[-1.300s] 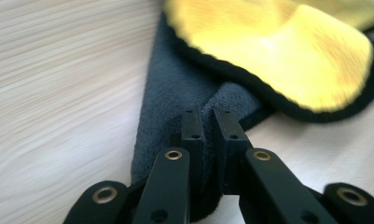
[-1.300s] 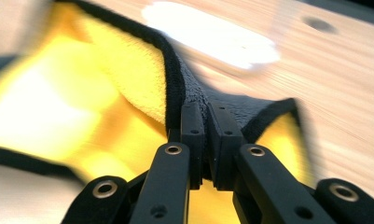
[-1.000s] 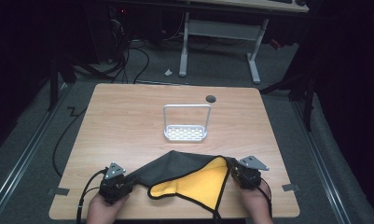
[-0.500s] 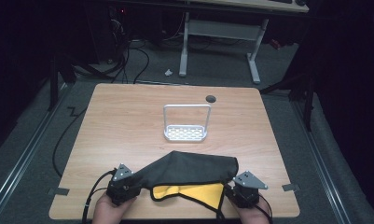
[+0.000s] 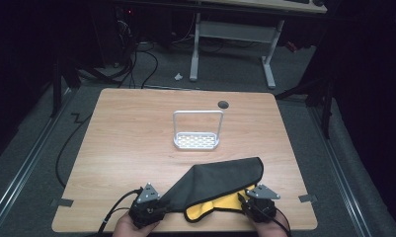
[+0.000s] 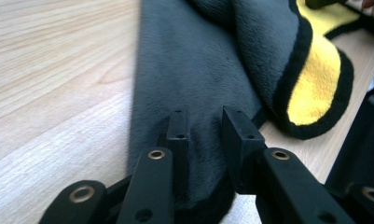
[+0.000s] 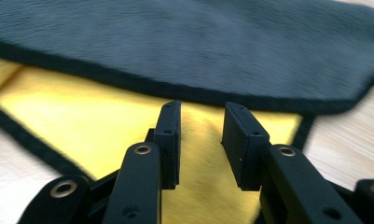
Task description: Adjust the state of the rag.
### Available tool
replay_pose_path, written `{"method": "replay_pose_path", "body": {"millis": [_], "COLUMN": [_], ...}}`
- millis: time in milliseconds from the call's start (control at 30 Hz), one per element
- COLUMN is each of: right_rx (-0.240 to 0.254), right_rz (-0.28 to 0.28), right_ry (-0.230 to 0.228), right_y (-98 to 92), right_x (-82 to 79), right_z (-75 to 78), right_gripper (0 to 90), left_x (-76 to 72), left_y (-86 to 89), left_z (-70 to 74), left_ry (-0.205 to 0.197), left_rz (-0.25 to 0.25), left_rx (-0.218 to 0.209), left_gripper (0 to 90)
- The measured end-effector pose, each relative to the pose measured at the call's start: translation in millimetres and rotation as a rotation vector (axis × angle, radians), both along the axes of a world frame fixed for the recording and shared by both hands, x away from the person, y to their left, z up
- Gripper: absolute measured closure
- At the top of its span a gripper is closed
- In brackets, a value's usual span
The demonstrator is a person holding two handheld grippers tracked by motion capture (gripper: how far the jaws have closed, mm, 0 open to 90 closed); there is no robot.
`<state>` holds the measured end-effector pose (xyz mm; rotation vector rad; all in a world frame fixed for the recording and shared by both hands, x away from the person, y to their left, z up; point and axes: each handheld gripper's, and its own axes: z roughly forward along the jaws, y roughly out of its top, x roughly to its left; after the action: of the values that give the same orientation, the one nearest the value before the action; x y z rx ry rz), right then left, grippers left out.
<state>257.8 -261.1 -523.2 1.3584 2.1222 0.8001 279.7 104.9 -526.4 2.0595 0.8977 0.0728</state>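
Slid nearer w/ cloth [image 5: 220, 180], both grippers [image 5: 147, 210] [image 5: 258, 206] now unclenched over it; fold could slip if snagged.

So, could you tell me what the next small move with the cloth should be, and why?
Probably ease both grippers back off the cloth. The left gripper and right gripper both stand open with a gap between the jaws, gripping nothing, and the dark layer already lies folded over most of the yellow side on the table.
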Motion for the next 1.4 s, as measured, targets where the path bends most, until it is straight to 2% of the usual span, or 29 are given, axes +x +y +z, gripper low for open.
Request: {"method": "replay_pose_path", "body": {"millis": [100, 167, 233, 300, 400, 467, 567, 633, 667, 700, 733, 767, 800, 833, 933, 1000, 1133, 1233, 1300, 1367, 1400], "right_rx": [0.036, 0.038, 0.027, 0.023, 0.031, 0.036, 0.038, 0.035, 0.034, 0.032, 0.031, 0.03, 0.031, 0.031, 0.026, 0.024, 0.024, 0.025, 0.026, 0.03, 0.03], "right_rz": [-0.02, -0.021, -0.02, -0.016, -0.012, -0.009, -0.008, -0.008, -0.008, -0.008, -0.006, -0.004, -0.005, -0.005, -0.003, -0.006, -0.002, -0.001, 0.001, 0.002, 0.002], "right_ry": [0.008, 0.005, 0.003, 0.001, 0.002, 0.003, 0.003, 0.003, 0.002, 0.004, 0.003, 0.002, 0.004, 0.005, 0.002, 0.005, 0.006, 0.008, 0.009, 0.011, 0.009], "right_y": [-8.2, -8.3, -6.2, -4.7, -5.2, -6.2, -6.5, -6.2, -6.1, -6.0, -5.9, -6.1, -6.1, -6.2, -5.8, -5.3, -5.9, -6.1, -6.3, -6.8, -6.9], "right_x": [2.6, 2.6, 2.6, 2.9, 3.9, 4.2, 4.3, 4.2, 4.2, 4.0, 4.1, 4.4, 4.4, 4.4, 4.2, 3.7, 3.4, 3.3, 3.6, 3.9, 3.9], "right_z": [-0.7, -1.2, -0.9, -1.0, -1.2, -1.3, -1.4, -1.3, -1.3, -1.1, -1.2, -1.1, -1.0, -0.9, -0.9, -0.7, -0.6, -0.4, -0.4, -0.5, -0.6], "right_gripper": [68.2, 68.5, 68.7, 68.9, 68.8, 68.7, 68.8, 68.8, 68.8, 68.8, 68.8, 68.9, 68.8, 68.9, 68.9, 68.9, 69.0, 69.0, 69.0, 69.0, 69.0], "left_x": [-0.9, -2.6, -5.1, -7.2, -10.6, -12.3, -13.4, -13.8, -14.3, -14.9, -14.6, -13.2, -10.7, -8.1, 7.5, 25.3, 65.2, 92.1, 104.3, 110.7, 110.4], "left_y": [2.0, 1.3, -1.7, -6.4, -16.3, -25.9, -40.2, -45.5, -47.2, -48.4, -48.3, -47.5, -45.7, -43.4, -30.2, -16.8, 9.1, 21.7, 26.9, 30.8, 33.5], "left_z": [3.5, 6.0, 7.8, 8.3, 7.2, 4.7, -0.5, -2.4, -2.3, -1.9, -1.2, -0.2, 1.7, 4.3, 15.0, 23.1, 34.1, 33.0, 28.4, 24.7, 24.9], "left_ry": [-0.026, -0.041, -0.049, -0.035, -0.025, -0.019, -0.018, -0.018, -0.034, -0.051, -0.062, -0.062, -0.058, -0.071, -0.099, -0.108, -0.119, -0.105, -0.092, -0.075, -0.073], "left_rz": [0.022, 0.024, 0.008, -0.015, -0.056, -0.074, -0.084, -0.081, -0.074, -0.062, -0.054, -0.045, -0.044, -0.036, 0.004, 0.043, 0.126, 0.177, 0.219, 0.261, 0.274], "left_rx": [-0.031, -0.058, -0.082, -0.114, -0.137, -0.137, -0.091, -0.059, -0.026, 0.001, 0.013, 0.013, 0.005, 0.001, 0.002, -0.004, 0.024, 0.056, 0.071, 0.086, 0.072], "left_gripper": [68.1, 66.0, 61.9, 56.8, 50.8, 48.6, 47.5, 52.0, 57.2, 66.3, 76.3, 82.3, 85.4, 86.3, 86.9, 86.9, 86.9, 86.3, 83.2, 74.3, 69.8]}}
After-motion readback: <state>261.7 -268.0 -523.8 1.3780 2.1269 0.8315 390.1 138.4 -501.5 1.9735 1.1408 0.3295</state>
